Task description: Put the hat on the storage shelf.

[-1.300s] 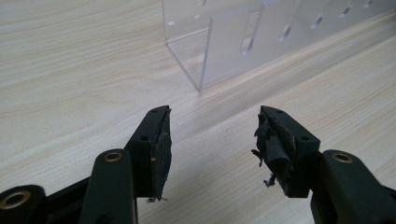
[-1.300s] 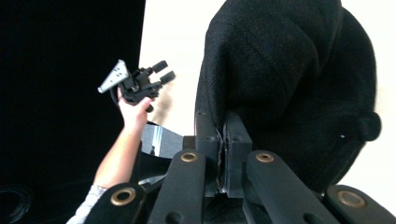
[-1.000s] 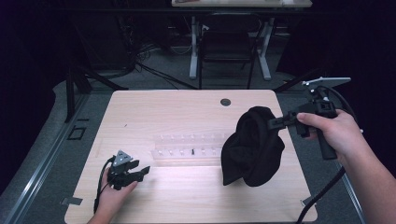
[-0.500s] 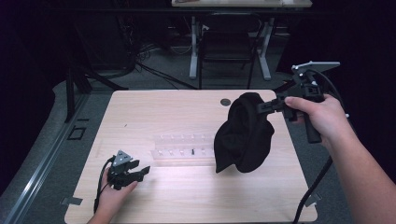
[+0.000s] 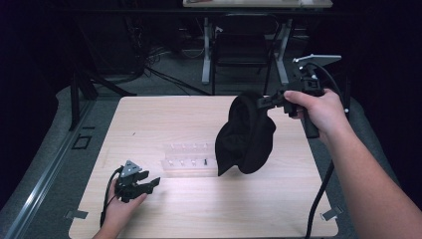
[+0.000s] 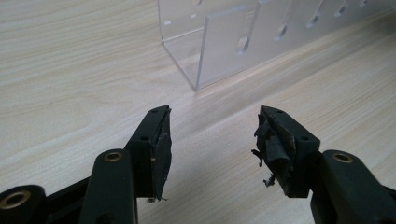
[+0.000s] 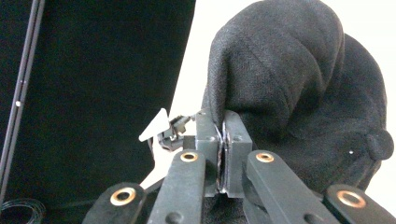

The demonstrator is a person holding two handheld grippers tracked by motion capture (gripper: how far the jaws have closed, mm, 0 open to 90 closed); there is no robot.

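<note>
Light wood table, seen from above. R hand at approx 2 o'clock of the tabletop holds the right gripper up above the table edge, jaws pointing toward 9 o'clock. Jaws clenched on a fold of a black knit hat; hat hangs down from the pinch, clear of the wood, bottom edge over the table's centre-right. Grey three-cornered plate on top of the gripper, cable trailing down along the forearm toward 5 o'clock.

Right gripper view: jaws pressed together w/ the black knit hat nipped between them right at the tips, fabric bulging up & to the right. Right gripper pads barely visible, cloth in the seam.

Clear acrylic rack lies near table centre, just left of the hanging hat, approx 9 o'clock from it; hat's lower edge overlaps its right end in the high view, can't tell if touching. Small dark bit inside the rack, too small to ID.

L hand at approx 7 o'clock of the table, resting on the wood w/ the left gripper, jaws pointing toward 3 o'clock. Left gripper view: left gripper jaws spread wide, nothing between them, worn frayed pads. Clear acrylic rack sits ahead at 12 o'clock, near but apart from the tips, slotted wall upright.
</note>
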